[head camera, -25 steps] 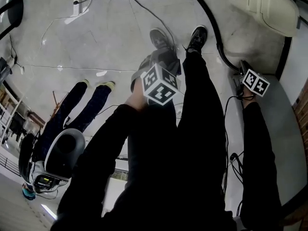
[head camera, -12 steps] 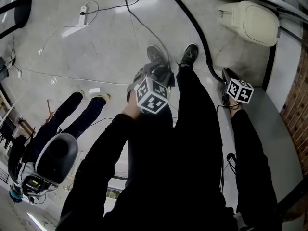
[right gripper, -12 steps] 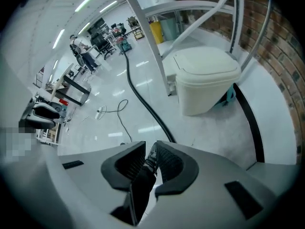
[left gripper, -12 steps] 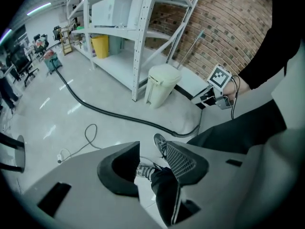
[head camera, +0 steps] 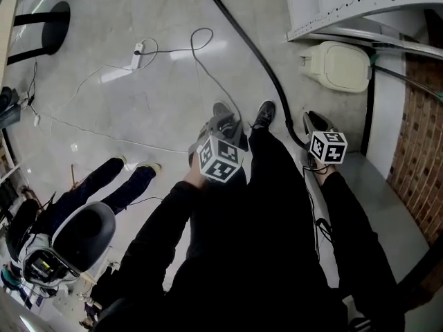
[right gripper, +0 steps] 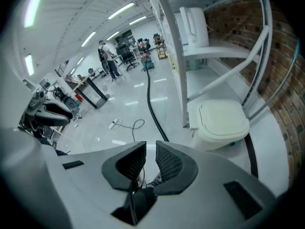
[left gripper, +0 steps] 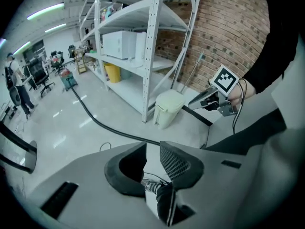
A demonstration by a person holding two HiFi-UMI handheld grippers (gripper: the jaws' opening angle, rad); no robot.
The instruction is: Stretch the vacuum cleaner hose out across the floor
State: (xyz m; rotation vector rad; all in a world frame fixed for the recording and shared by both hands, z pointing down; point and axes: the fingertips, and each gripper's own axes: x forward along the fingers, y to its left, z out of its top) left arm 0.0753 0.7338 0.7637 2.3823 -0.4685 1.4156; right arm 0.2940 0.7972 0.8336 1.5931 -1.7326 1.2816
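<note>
Hose, look: we see a long, slim black vacuum cleaner hose (left gripper: 98,123), matt and unbroken, lying flat in one soft curve on the glossy pale grey floor (head camera: 159,88).
Hose, place: it lies below and beyond both pairs of fingers, and neither pair grips it. In the head view its near end comes in just beside the right gripper, and we cannot tell whether they touch. From there it runs away ahead of the fingers, past the foot of the white metal shelf rack (head camera: 346,9).
Left fingers: the left gripper (left gripper: 152,151) has its fingers (left gripper: 180,163) a narrow gap apart. They have just been closing, with nothing between them; through the gap we see only a shoe (left gripper: 151,185) far below.
Right fingers: the right gripper (right gripper: 150,154) has its fingers (right gripper: 169,165) slightly apart, with nothing between them.
Beside the hose: a cream plastic pedal bin (head camera: 342,66) stands ahead of the right fingers, near the hose. A white power strip (head camera: 138,48) with a thin cable lies well to the left of the left fingers.
</note>
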